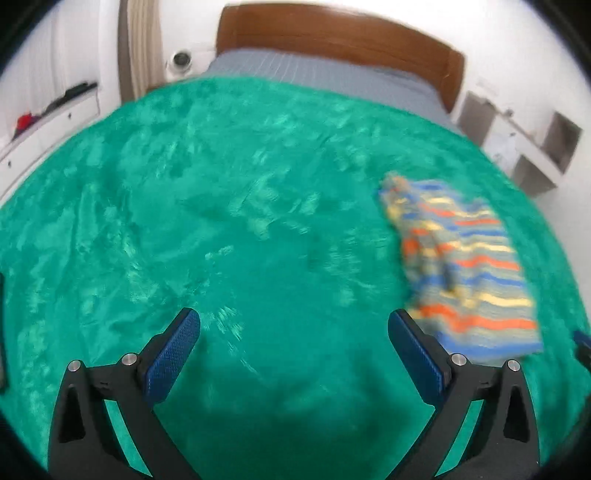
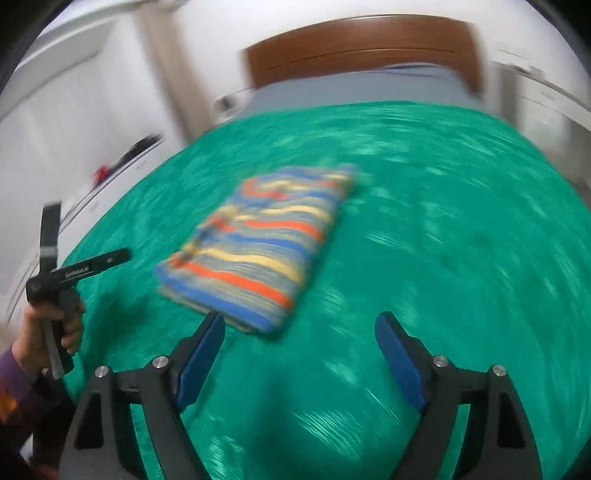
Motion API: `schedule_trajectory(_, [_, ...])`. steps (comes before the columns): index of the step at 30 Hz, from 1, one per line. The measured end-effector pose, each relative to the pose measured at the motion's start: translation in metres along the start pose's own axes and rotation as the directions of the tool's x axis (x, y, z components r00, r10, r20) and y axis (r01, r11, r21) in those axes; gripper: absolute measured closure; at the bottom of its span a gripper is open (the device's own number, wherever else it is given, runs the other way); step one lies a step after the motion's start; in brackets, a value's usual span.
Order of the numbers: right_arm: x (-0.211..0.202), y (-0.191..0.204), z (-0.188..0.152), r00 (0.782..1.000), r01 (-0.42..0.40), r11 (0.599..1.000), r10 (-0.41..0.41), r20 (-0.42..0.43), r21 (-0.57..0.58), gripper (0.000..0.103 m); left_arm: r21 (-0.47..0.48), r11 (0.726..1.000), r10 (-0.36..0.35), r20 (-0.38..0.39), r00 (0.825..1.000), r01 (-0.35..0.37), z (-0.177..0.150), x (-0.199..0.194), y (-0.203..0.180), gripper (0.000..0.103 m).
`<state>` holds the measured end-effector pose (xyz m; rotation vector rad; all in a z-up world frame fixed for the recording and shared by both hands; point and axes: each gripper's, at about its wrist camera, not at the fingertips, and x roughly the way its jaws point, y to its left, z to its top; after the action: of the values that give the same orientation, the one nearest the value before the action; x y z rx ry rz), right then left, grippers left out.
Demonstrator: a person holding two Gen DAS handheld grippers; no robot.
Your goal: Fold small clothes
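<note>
Two black grippers with blue ribbed pads are hovering over a bed covered by a fluffy green blanket.

From the left wrist view, the left gripper is standing wide apart with nothing between its pads. The folded knit garment with orange, blue and yellow stripes is lying flat on the blanket at the right side, and its near corner is appearing just behind the right finger; I cannot tell whether they are touching. At the far end, a brown wooden headboard and a grey striped sheet are showing.

From the right wrist view, which is blurred, the right gripper is also spread wide and holding nothing. The striped garment is lying as a neat rectangle on the blanket, a little left of centre, with its near edge just beyond the left finger. At the far left, the person's left hand in a purple sleeve is gripping the handle of the other gripper, well apart from the garment.
</note>
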<state>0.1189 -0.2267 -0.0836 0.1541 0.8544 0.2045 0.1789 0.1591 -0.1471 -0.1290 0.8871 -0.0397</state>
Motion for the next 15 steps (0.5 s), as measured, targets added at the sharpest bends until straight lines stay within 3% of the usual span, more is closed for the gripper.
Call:
schedule_trajectory(2, [0.002,-0.013,-0.009,0.999,0.038,0.996,-0.039,0.004,0.08,0.02,0.009,0.999,0.039,-0.11,0.993,-0.039,0.0,0.043,0.009,0.001])
schedule_trajectory(3, [0.002,-0.017,-0.013,0.998,0.056,0.993,-0.057,0.009,0.105,0.02,0.033,0.998,0.054,-0.125,0.991,-0.051,-0.003,0.053,0.009,0.0])
schedule_trajectory(4, [0.003,-0.02,-0.017,0.997,0.074,0.989,-0.077,0.014,0.125,0.02,0.089,0.994,0.069,-0.057,0.996,-0.064,-0.008,0.051,0.004,0.0])
schedule_trajectory(8, [0.008,-0.029,-0.032,0.992,0.123,0.981,-0.125,0.004,0.147,0.02,0.119,0.986,0.119,-0.008,0.993,-0.117,-0.018,0.039,-0.003,0.0])
schedule_trajectory(10, [0.015,-0.039,-0.044,0.988,0.153,0.975,-0.152,-0.019,0.163,0.02,0.12,0.986,0.119,-0.014,0.993,-0.116,-0.018,0.041,-0.003,0.0])
schedule_trajectory(15, [0.018,-0.05,-0.052,0.991,0.133,0.969,-0.135,-0.005,0.207,0.019,0.102,0.991,0.094,-0.021,0.995,-0.092,-0.018,0.044,0.001,0.0])
